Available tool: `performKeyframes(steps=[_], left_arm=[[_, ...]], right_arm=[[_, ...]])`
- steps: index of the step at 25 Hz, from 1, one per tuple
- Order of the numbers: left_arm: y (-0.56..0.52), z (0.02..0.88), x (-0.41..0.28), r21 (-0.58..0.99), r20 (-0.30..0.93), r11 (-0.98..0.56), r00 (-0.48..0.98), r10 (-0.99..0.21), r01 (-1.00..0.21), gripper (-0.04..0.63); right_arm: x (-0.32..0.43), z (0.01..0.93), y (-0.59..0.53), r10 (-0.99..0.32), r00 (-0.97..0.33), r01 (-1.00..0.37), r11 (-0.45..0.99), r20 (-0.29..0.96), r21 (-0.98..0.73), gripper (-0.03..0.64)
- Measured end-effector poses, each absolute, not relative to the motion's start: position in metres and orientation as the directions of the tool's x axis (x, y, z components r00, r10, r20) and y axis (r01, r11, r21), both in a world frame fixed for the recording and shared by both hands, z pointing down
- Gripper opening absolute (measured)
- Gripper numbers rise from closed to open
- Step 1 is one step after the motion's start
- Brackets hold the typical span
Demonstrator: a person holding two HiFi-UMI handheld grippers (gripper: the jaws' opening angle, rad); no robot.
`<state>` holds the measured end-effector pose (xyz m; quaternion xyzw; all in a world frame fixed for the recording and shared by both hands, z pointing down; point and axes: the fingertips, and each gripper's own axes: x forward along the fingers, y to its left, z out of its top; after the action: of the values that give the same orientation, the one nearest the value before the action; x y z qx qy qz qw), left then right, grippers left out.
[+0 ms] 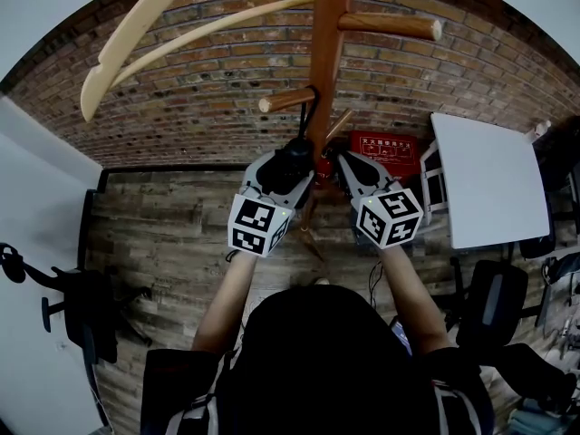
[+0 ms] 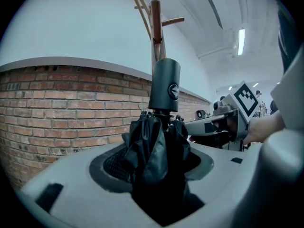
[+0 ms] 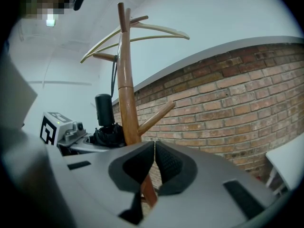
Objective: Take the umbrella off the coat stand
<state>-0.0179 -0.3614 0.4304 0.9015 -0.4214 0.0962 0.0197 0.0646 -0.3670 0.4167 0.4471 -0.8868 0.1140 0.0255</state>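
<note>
The umbrella (image 2: 159,141) beside the coat stand (image 1: 328,53)
It sits in the left tongs (image 2: 157,164), left of the stand; the right tongs (image 3: 155,160) lie right of it, brick wall (image 1: 181,116) behind.

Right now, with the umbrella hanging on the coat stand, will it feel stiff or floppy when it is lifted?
The umbrella shows loose folded fabric, so it probably squashes and may slip. Its handle looks rigid. The strap on the peg will likely let it swing.
</note>
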Motion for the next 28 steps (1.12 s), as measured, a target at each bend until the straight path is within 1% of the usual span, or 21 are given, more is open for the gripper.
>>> performKeyframes(steps=[6,15,21,28], left_arm=[[-0.359,0.428,-0.02,-0.046,0.203,-0.642,0.622,-0.757,-0.766,0.287],[-0.35,0.408,-0.022,0.002,0.169,-0.639,0.63,-0.758,-0.769,0.287],[-0.34,0.402,-0.021,0.02,0.166,-0.641,0.634,-0.755,-0.768,0.287],[-0.33,0.394,-0.021,0.017,0.151,-0.638,0.633,-0.759,-0.77,0.287]], right_arm=[[0.064,0.414,-0.365,-0.786,-0.602,-0.797,0.579,0.143,-0.174,0.031],[0.064,0.407,-0.359,-0.78,-0.611,-0.79,0.591,0.133,-0.164,0.031],[0.066,0.403,-0.351,-0.782,-0.61,-0.791,0.591,0.127,-0.16,0.031],[0.069,0.399,-0.34,-0.787,-0.605,-0.794,0.587,0.118,-0.155,0.031]])
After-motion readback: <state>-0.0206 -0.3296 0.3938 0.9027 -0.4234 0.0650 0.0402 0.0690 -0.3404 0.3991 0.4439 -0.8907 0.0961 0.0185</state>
